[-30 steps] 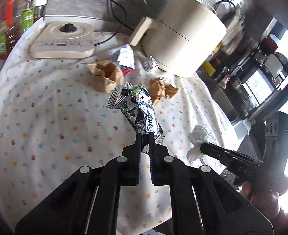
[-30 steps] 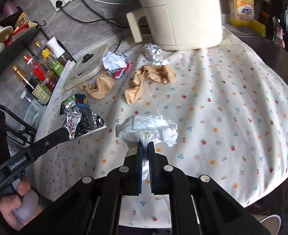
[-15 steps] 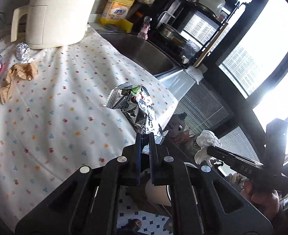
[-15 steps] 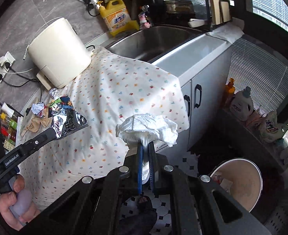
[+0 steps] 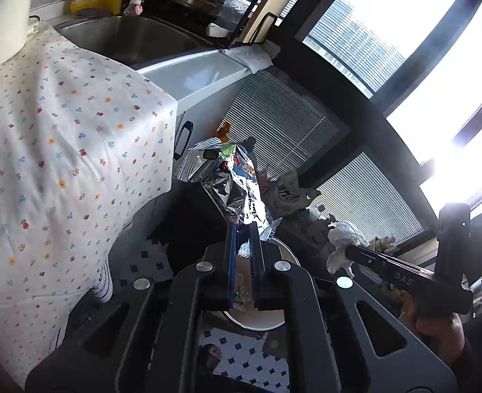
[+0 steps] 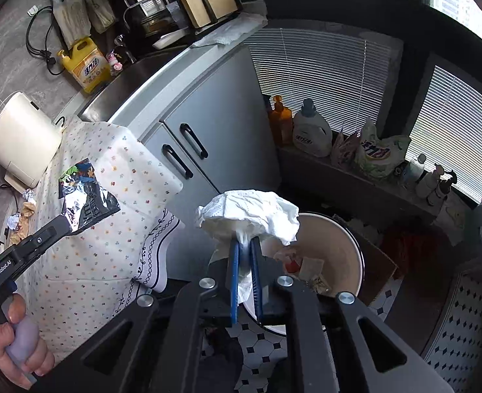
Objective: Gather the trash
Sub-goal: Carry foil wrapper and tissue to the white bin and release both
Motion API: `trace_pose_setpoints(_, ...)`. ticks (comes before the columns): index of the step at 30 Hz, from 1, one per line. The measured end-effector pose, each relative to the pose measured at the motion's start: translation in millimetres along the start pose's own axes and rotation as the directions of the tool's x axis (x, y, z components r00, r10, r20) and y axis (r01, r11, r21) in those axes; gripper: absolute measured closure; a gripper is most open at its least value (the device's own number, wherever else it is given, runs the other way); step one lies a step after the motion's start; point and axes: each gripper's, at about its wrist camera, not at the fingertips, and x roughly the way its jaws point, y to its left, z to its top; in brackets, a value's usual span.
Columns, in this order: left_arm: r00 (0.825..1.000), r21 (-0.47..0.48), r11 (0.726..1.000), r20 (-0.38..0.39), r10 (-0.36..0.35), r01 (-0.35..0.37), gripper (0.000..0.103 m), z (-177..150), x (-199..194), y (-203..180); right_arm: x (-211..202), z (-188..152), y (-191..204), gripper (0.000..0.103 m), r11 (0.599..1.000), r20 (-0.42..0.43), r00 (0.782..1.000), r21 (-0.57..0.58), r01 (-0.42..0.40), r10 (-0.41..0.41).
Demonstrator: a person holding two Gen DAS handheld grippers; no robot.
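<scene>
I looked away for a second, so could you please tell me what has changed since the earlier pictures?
Both grippers swung from over the table to above the bin. The right gripper, jaws starting to open, has the tissue between them. The left gripper still grips the foil wrapper.

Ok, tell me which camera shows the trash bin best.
The right wrist view: the trash bin shows its round rim and the scraps inside. In the left wrist view the left gripper hides most of the bin.
</scene>
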Motion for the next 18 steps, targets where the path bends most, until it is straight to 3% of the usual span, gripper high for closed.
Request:
trace_pose_setpoints(2,1.000,0.005,1.000,-0.018,-0.005,0.006,0.095,-6,10,-10,3,-3,-14,0.086,1.000,-0.016,1.000,0.016,0.003,-0.003)
trace_pose_setpoints(6,0.999,0.013,1.000,-0.047,-0.009,0.010,0.095,-16,27,-25,0,-9,-33,0.045,1.000,-0.004,1.000,0.023,-0.006,0.006)
trace_pose_setpoints(18,0.990,0.026,0.999,-0.142,-0.020,0.023,0.095,-47,76,-62,-18,-35,-99,0.042,0.995,-0.007,0.999,0.097,0.036,-0.035)
